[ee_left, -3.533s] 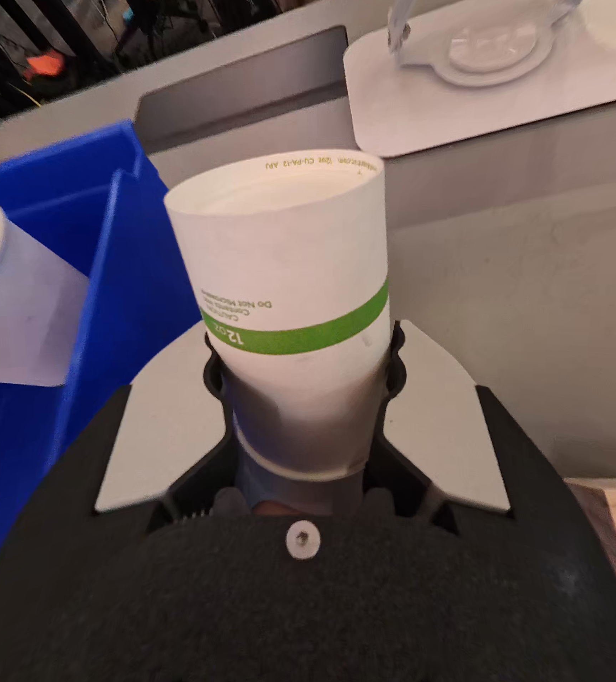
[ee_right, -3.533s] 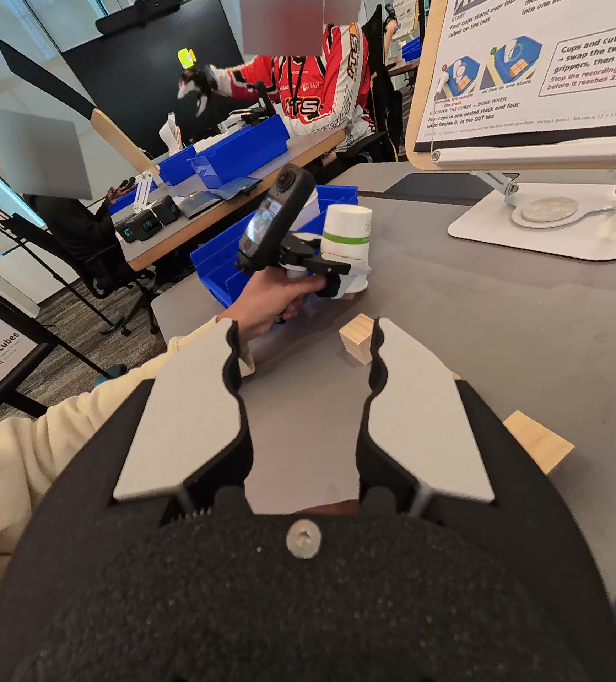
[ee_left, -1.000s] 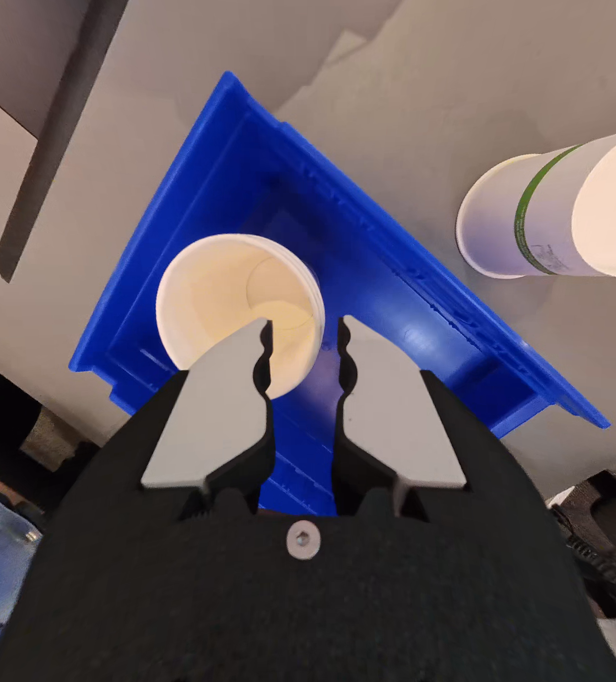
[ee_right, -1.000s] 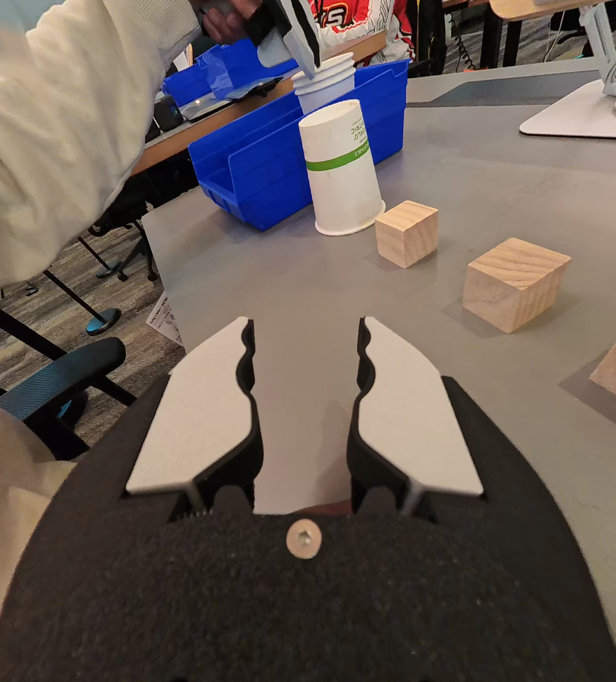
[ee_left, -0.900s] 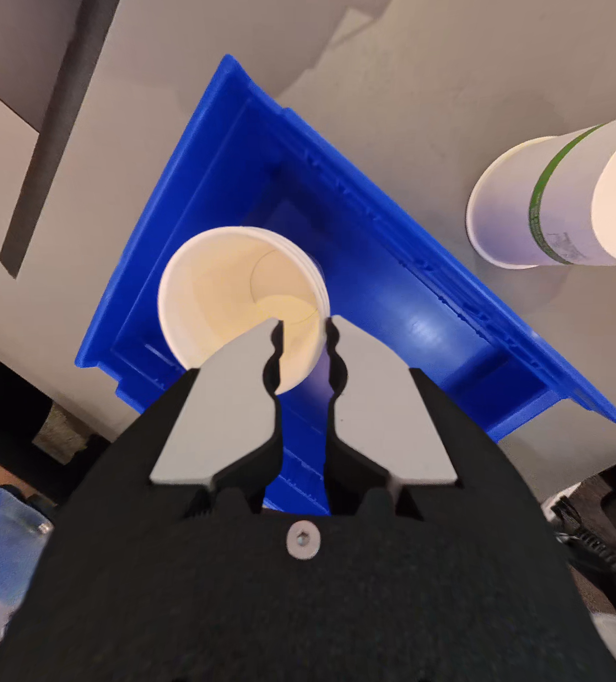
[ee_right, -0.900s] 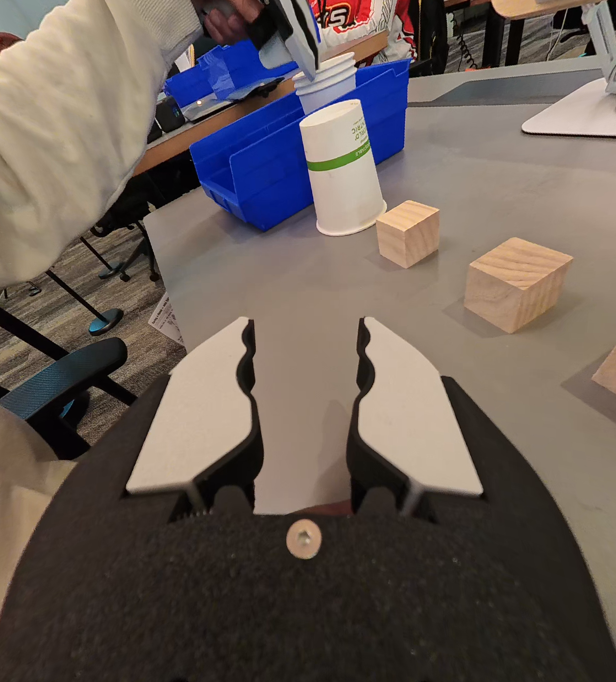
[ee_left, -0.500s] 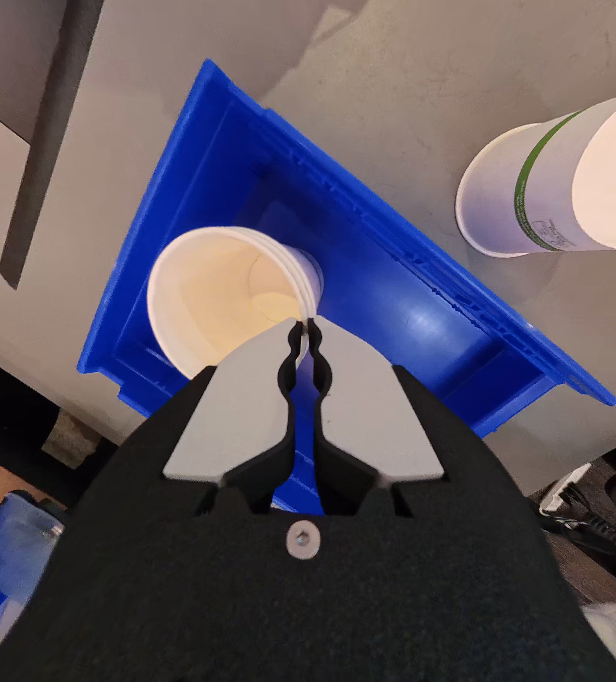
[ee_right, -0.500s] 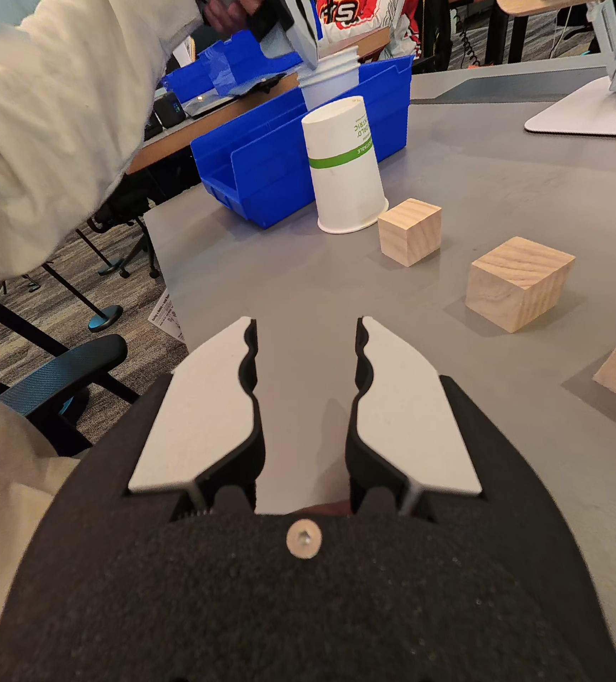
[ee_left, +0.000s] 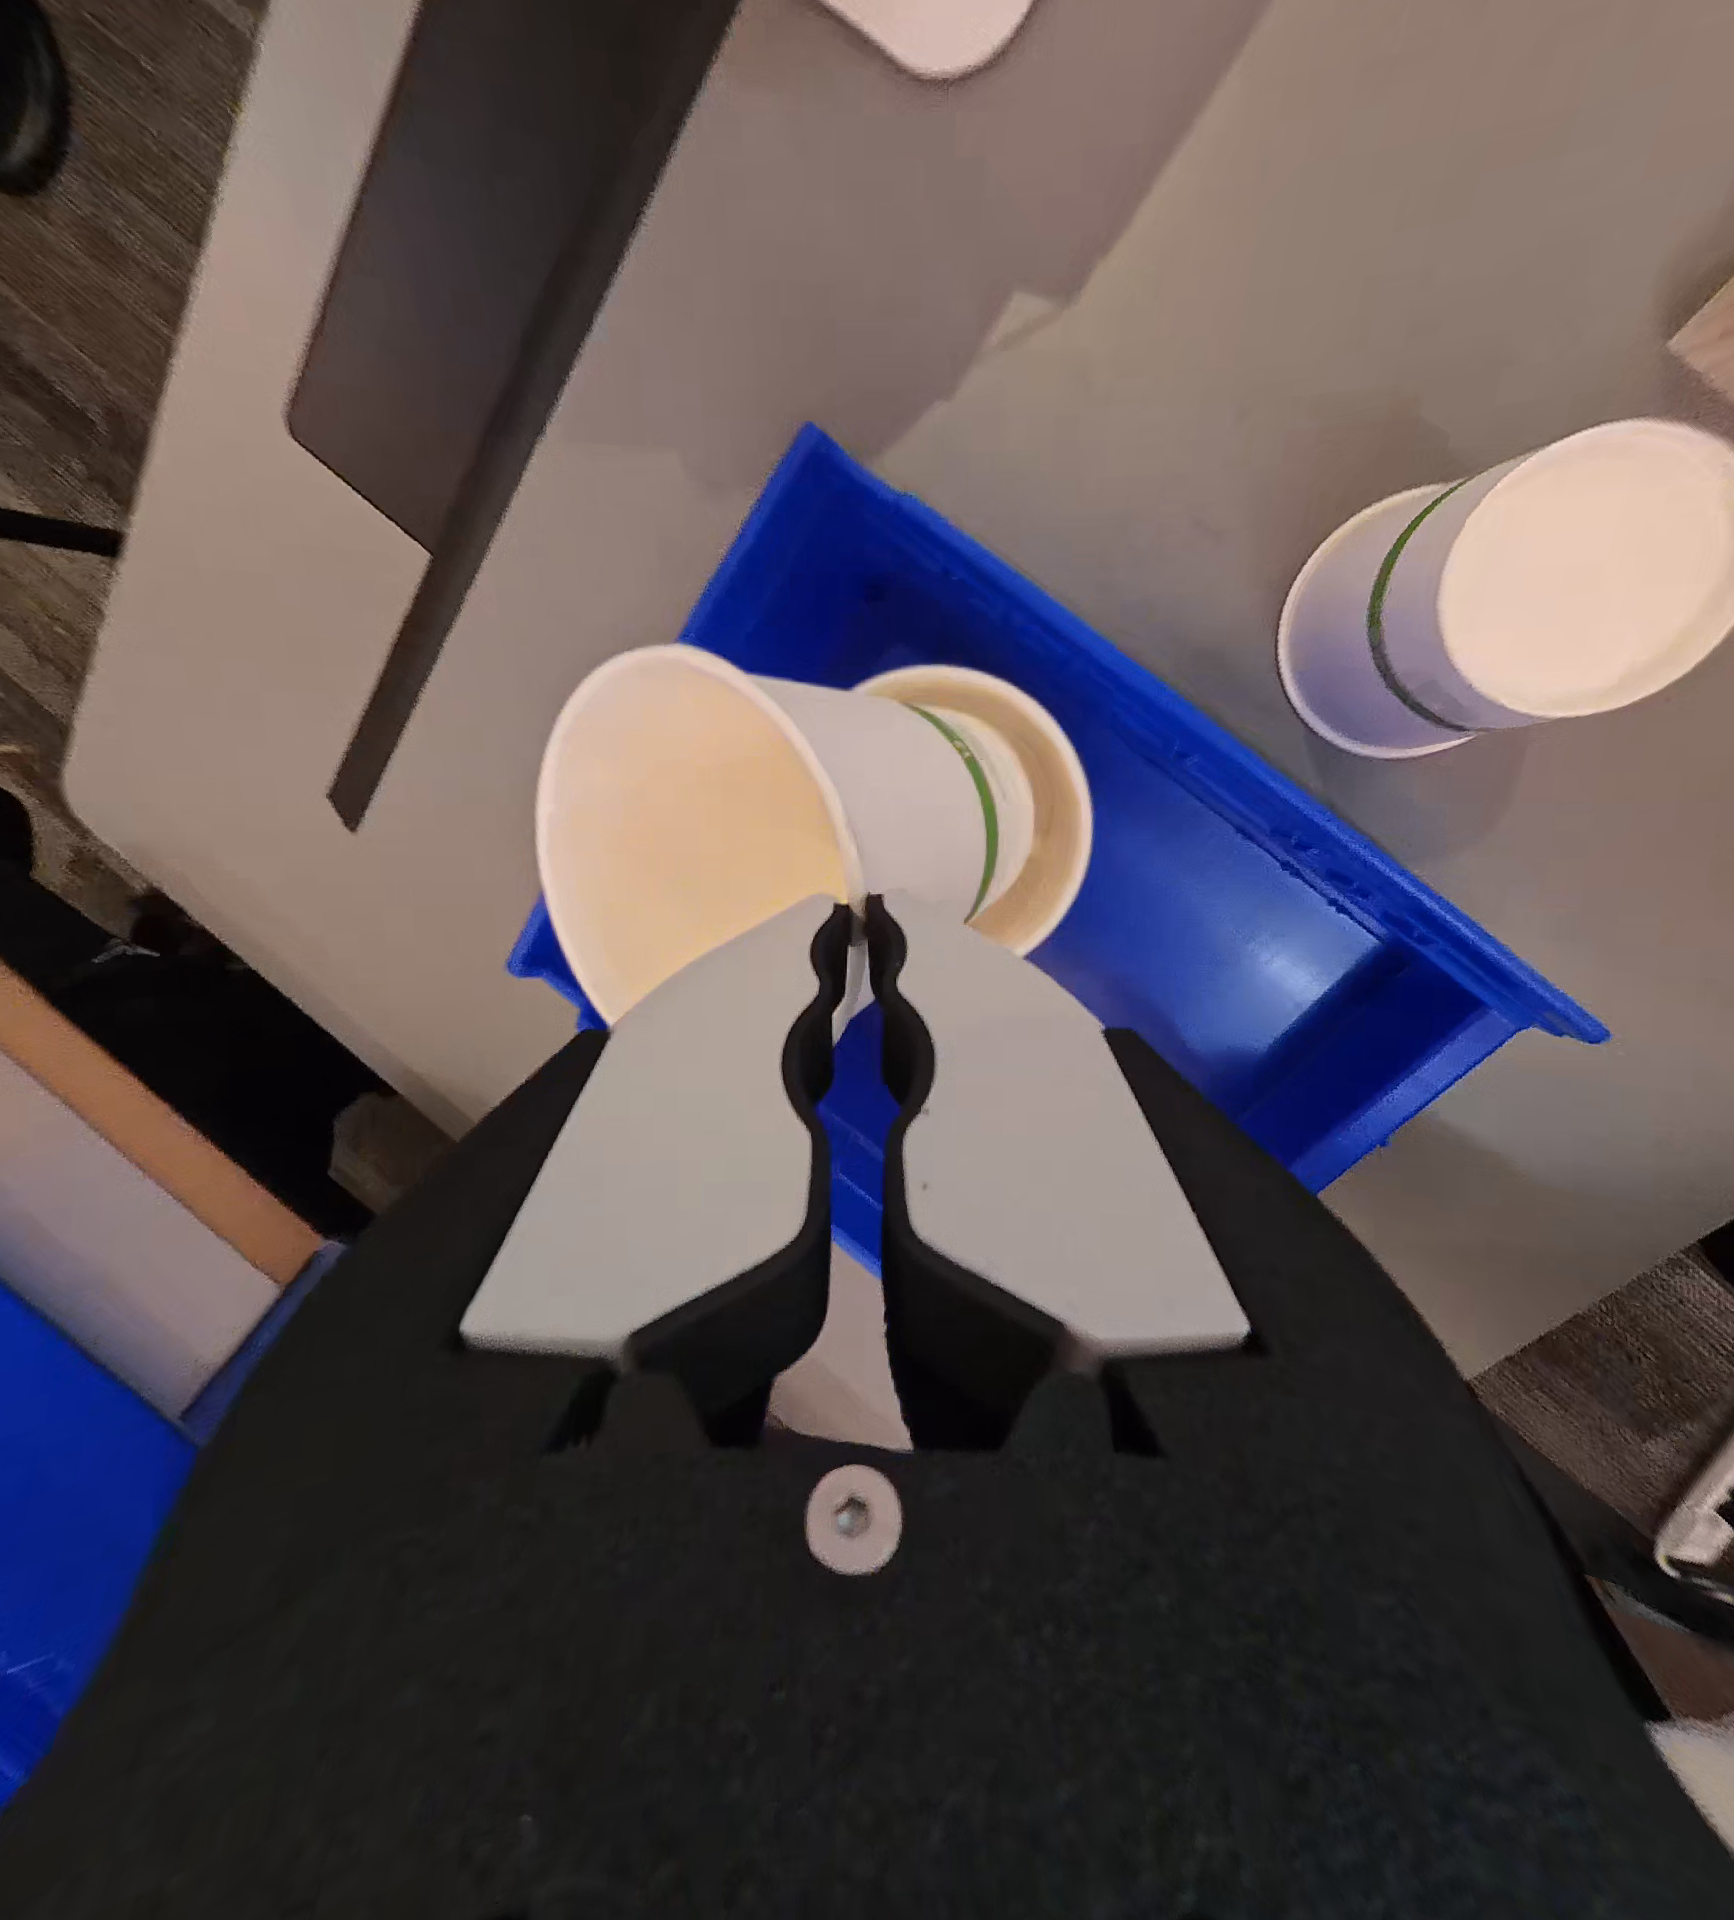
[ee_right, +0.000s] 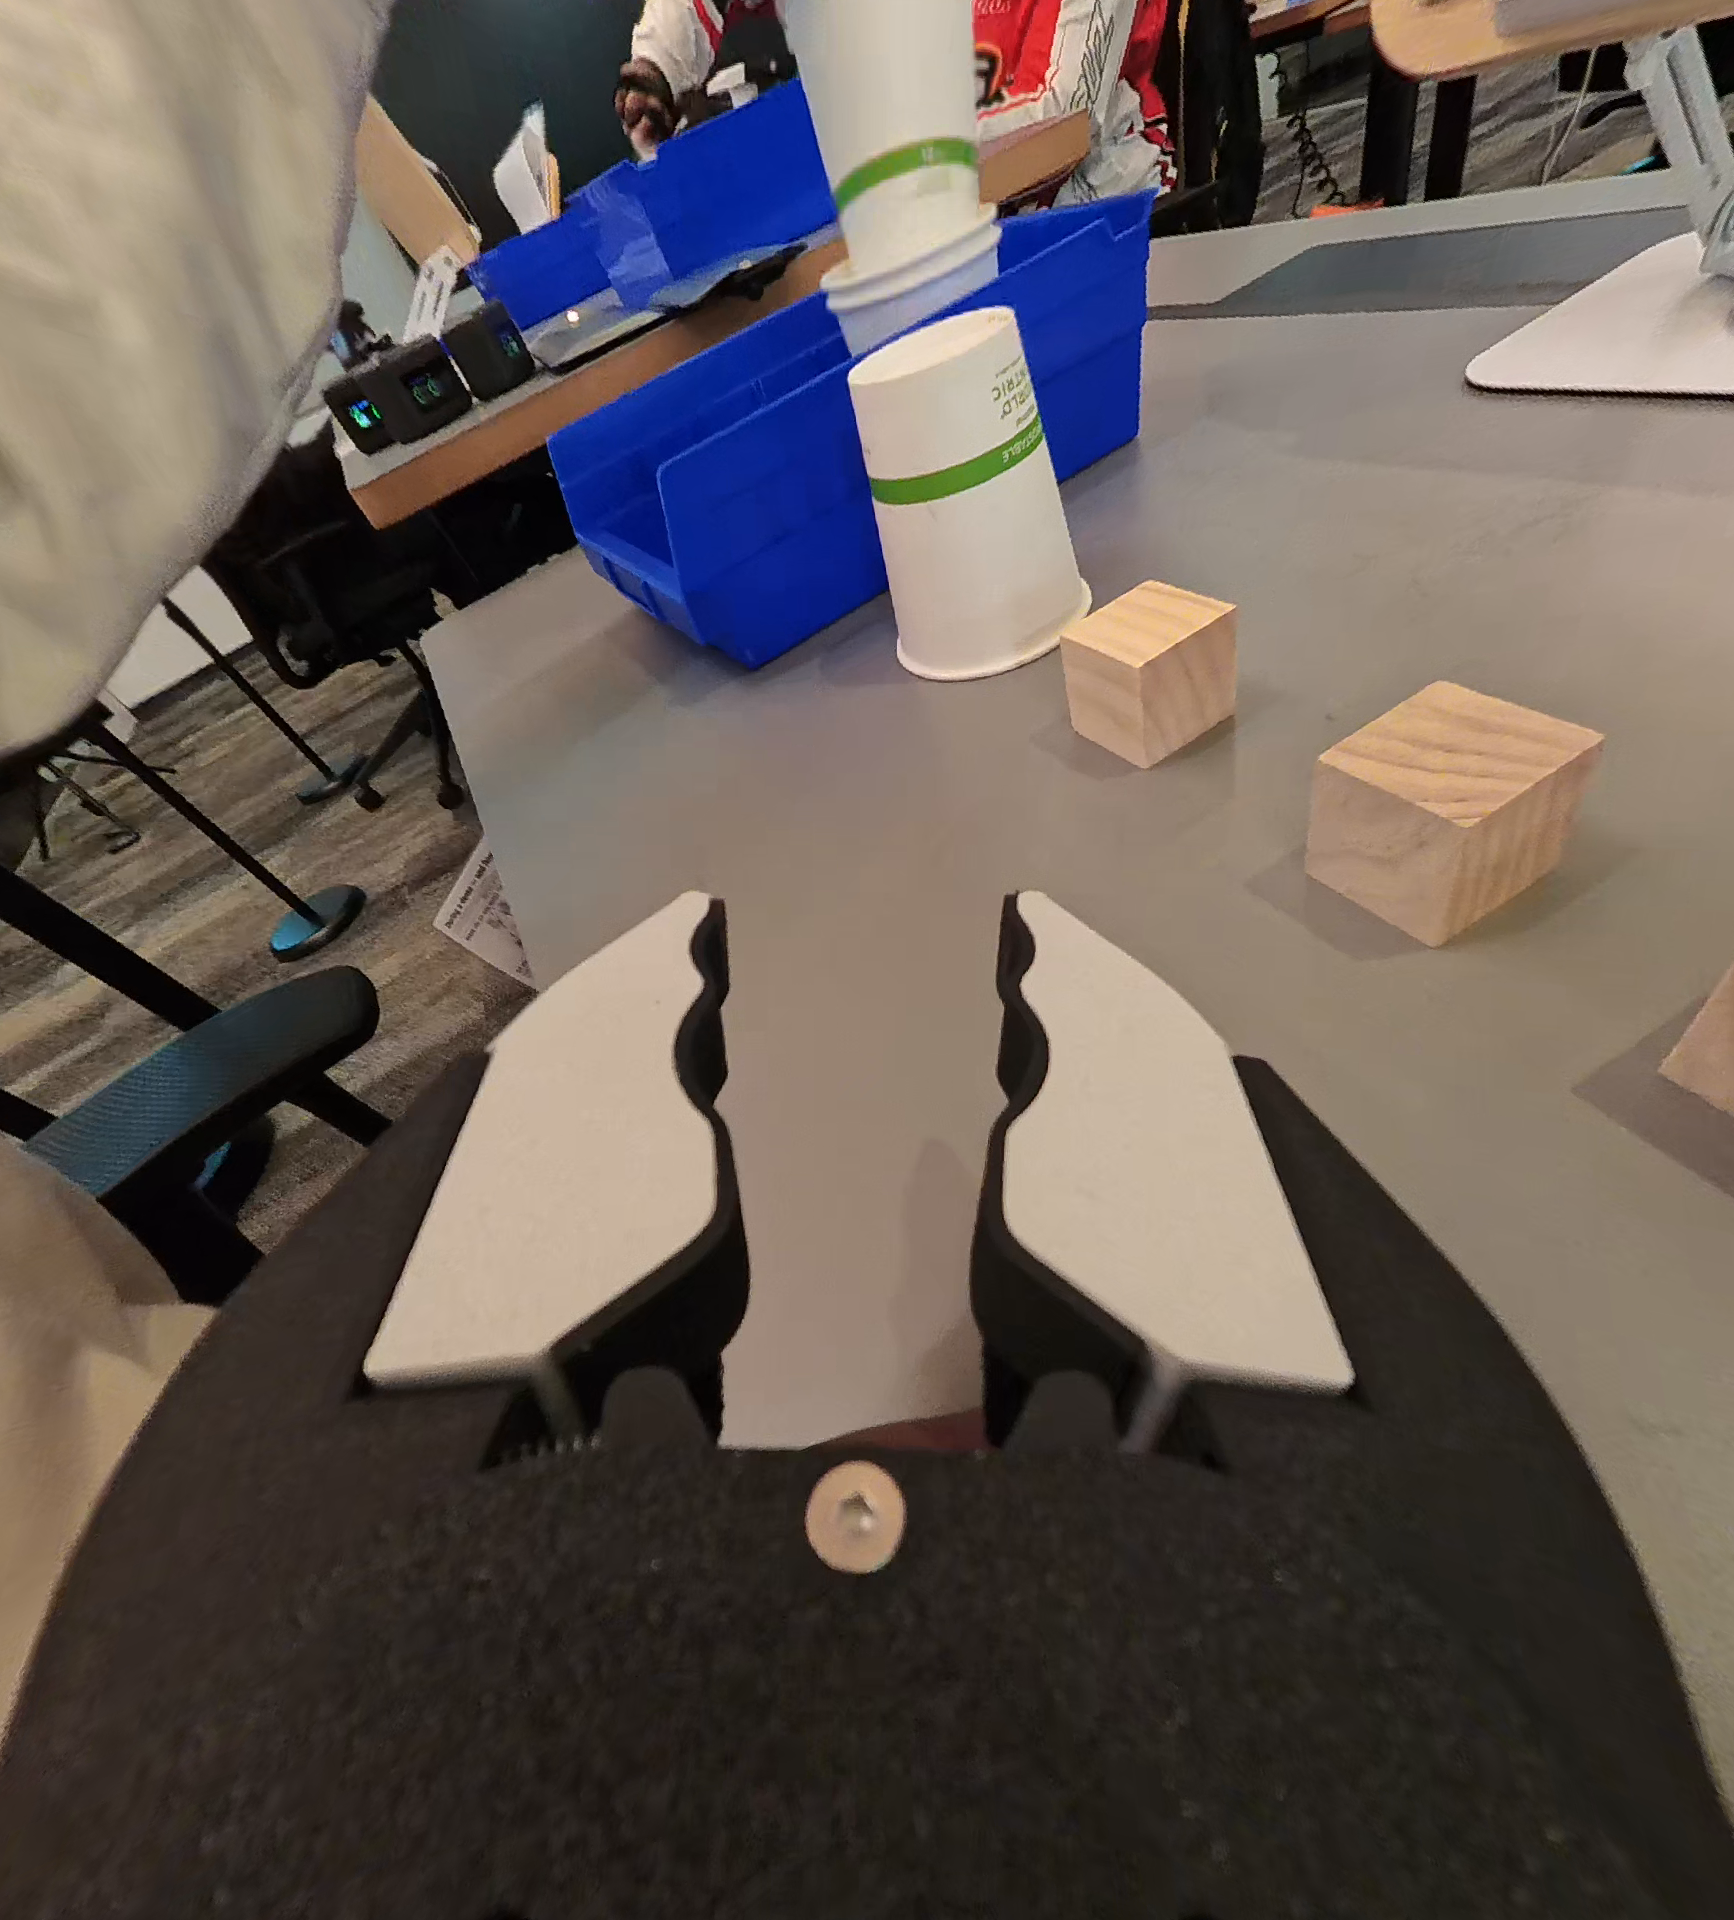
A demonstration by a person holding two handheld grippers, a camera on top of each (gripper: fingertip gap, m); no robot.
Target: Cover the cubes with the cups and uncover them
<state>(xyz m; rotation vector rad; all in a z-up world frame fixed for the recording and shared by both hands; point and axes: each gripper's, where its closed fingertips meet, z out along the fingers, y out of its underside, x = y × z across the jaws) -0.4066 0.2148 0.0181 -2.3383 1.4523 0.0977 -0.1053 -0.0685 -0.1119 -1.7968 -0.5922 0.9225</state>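
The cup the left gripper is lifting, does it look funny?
A little. The cup is pinched by its rim in the left gripper and hangs tilted, its bottom still tucked inside the cup stack in the blue bin.

Each gripper, the left gripper (ee_left: 858, 914) and the right gripper (ee_right: 861, 914), has a broad black body with a grainy, felt-like surface, one silver hex-socket screw at its centre, and two flat pale grey fingers (ee_right: 572, 1164) with wavy black inner edges. The person wears a cream long sleeve (ee_right: 84, 343).
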